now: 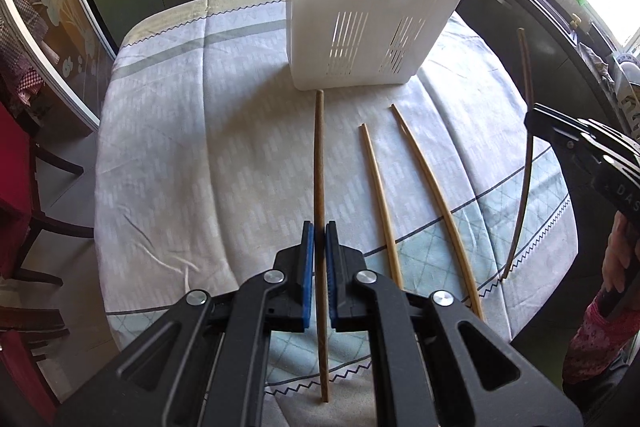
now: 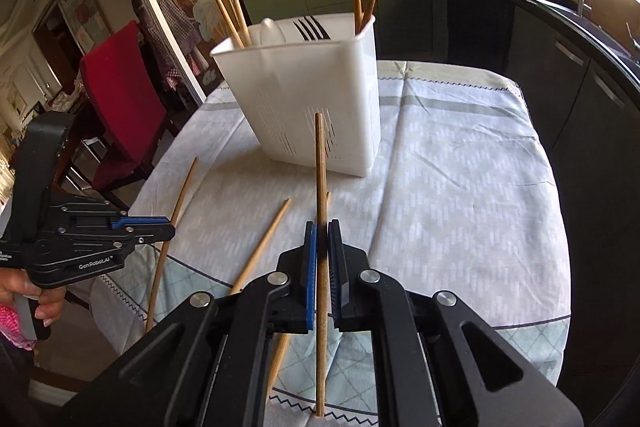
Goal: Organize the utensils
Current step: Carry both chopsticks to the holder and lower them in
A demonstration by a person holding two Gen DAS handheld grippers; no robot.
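L gripper (image 1: 320, 227) is clamped on a dark chopstick (image 1: 319, 163), blue pads tight on both sides. The stick runs along the finger axis, from bottom centre of the L wrist view up to a tip just short of the holder base. R gripper (image 2: 322, 227) is likewise clamped on a lighter chopstick (image 2: 320, 167), also lengthwise w/ the fingers, tip toward mid frame in front of the holder wall.

Key relation: the white utensil holder (image 1: 360, 7) sits dead ahead of both, upper centre in each view, opening at the top. Both held sticks point at its slotted side, not its mouth, so I judge each needs lifting and tipping toward vertical before dropping in. L looks a bit nearer; hard to be sure w/ fisheye.

Holder already has several chopsticks, a fork and a pale spoon standing in it.

Still on the cloth-covered table (image 1: 200, 147): two light chopsticks (image 1: 380, 195) right of the L gripper, roughly parallel to its stick.

Pose: both grippers low, roughly level, aimed forward. R gripper shows at the right edge of the L view; L at the left edge of the R view, hand on its grip.
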